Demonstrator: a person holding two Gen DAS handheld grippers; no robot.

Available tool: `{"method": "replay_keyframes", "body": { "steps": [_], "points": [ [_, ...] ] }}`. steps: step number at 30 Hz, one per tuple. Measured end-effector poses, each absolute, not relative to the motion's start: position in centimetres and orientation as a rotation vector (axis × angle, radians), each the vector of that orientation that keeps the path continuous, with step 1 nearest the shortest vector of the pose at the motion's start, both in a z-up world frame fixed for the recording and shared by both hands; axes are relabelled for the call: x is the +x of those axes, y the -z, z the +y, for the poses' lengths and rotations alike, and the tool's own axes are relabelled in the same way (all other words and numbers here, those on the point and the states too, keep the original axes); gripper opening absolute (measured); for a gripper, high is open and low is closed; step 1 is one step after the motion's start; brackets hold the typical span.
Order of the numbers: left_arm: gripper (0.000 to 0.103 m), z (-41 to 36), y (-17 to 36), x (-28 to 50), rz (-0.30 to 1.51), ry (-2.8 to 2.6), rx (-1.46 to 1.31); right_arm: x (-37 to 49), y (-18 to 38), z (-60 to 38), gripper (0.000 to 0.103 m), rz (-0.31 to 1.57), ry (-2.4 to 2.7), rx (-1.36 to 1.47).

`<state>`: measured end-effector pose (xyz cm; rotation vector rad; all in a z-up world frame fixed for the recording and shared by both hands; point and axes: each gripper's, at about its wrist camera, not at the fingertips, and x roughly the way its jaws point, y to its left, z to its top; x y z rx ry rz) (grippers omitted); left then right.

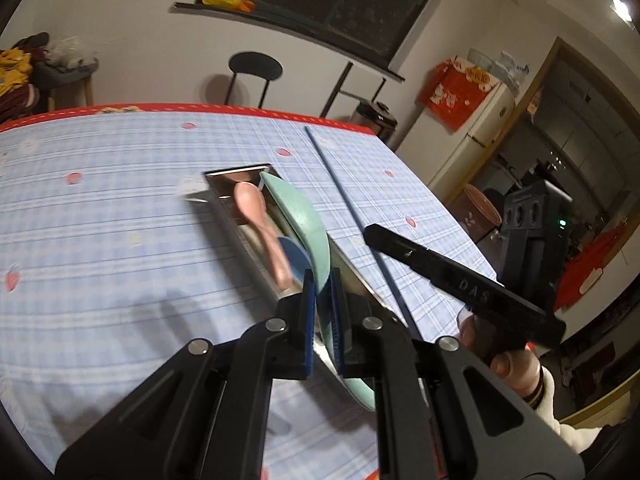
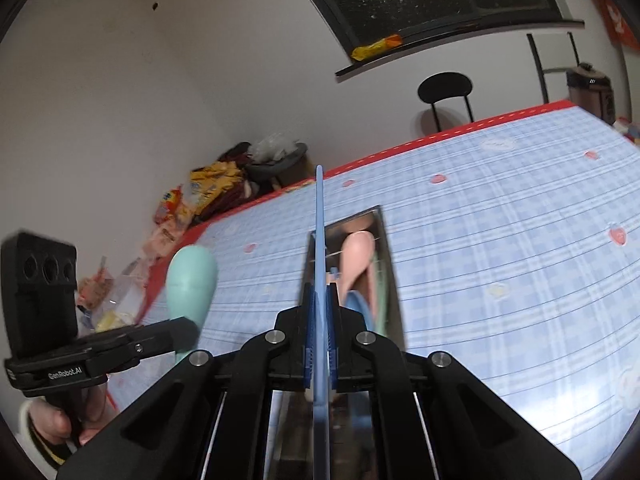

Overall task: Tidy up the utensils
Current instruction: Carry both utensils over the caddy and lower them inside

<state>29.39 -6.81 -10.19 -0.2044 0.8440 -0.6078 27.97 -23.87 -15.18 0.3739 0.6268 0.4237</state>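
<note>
My left gripper (image 1: 323, 304) clamps the green spoon (image 1: 308, 224); right gripper (image 2: 320, 320) pinches the chopstick (image 2: 319, 216). Next I lower both into the tray (image 1: 256, 248).

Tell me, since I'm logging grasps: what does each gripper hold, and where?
Left gripper clamps the green spoon on its handle; right gripper clamps the blue utensil partway along its thin shaft.

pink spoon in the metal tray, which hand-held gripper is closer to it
Left. The left hand-held gripper, shut on the green spoon, sits right at the pink spoon. The right hand-held gripper, shut on a blue stick, sits beside the metal tray, slightly farther.
</note>
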Motion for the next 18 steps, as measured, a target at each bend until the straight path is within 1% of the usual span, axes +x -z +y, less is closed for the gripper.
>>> {"method": "replay_keyframes", "body": {
  "steps": [4,13,18],
  "points": [
    [0.011,-9.3,11.6,31.5,0.895,0.593,-0.173,28.8,16.3,-24.1,0.006,0.671,-0.418,0.37],
    [0.011,-11.1,15.1,34.3,1.005,0.543,-0.193,29.7,17.3,-24.4,0.006,0.705,-0.404,0.382],
    [0.011,-11.7,16.2,35.1,1.029,0.525,-0.199,29.9,17.8,-24.5,0.006,0.726,-0.392,0.384]
  ]
}}
